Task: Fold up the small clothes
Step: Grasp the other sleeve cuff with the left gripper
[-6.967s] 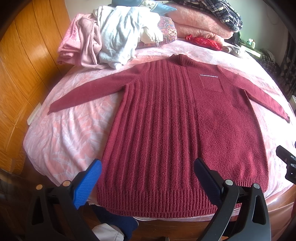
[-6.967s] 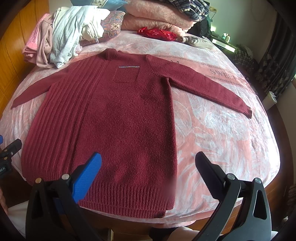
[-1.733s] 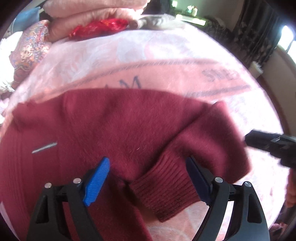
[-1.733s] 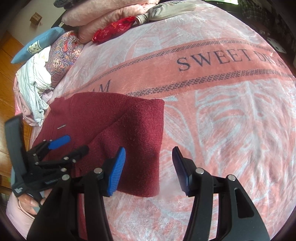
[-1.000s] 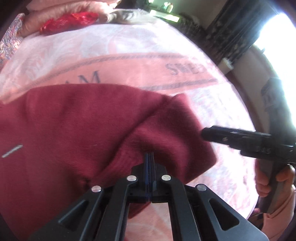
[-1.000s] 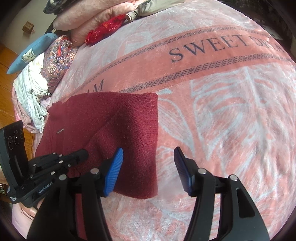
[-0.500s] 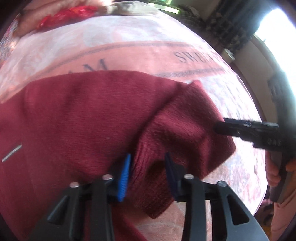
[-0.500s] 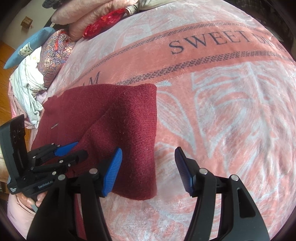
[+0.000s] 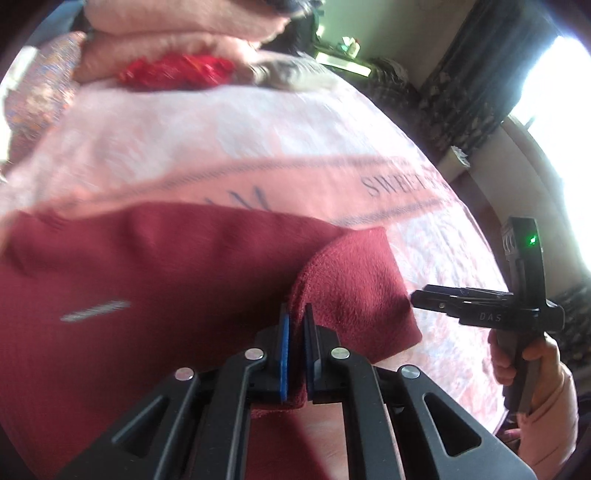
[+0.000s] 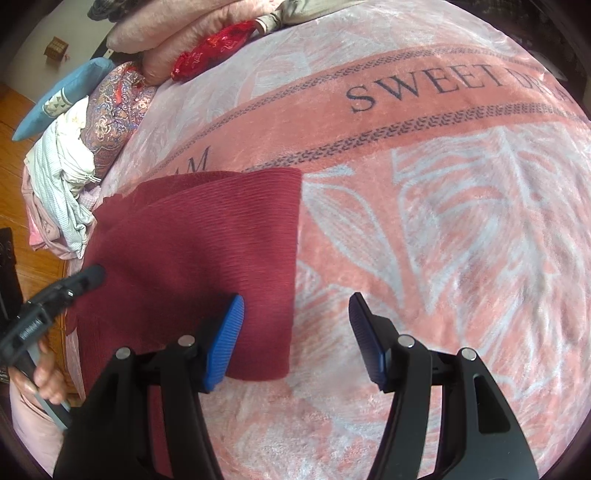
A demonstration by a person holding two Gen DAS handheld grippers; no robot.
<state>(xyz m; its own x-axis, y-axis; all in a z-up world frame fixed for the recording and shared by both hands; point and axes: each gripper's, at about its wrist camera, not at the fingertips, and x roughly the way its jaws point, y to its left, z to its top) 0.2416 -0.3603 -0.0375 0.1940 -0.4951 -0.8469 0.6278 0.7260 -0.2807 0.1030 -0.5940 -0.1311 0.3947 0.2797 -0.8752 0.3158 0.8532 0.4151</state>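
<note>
A dark red knit sweater (image 9: 155, 280) lies on the pink bed blanket (image 9: 229, 147), its right sleeve folded back over the body. My left gripper (image 9: 296, 317) is shut on a ridge of the folded sleeve (image 9: 354, 280). In the right wrist view the sweater (image 10: 207, 236) lies left of centre with a straight folded edge. My right gripper (image 10: 297, 314) is open and empty, its left pad over the sweater's lower right corner and its right pad over bare blanket (image 10: 443, 229). The right gripper also shows in the left wrist view (image 9: 480, 302) beside the sleeve fold.
Stacked pink blankets (image 10: 177, 29), a red bundle (image 10: 214, 48), a patterned pillow (image 10: 110, 96) and a heap of pale clothes (image 10: 62, 177) lie at the head of the bed. A wooden wall (image 10: 14, 122) is on the left. Dark curtains (image 9: 461, 85) and a window stand beyond the bed.
My left gripper opened half a second ago and has shut again on the sleeve fold. The right gripper stayed open and shifted little.
</note>
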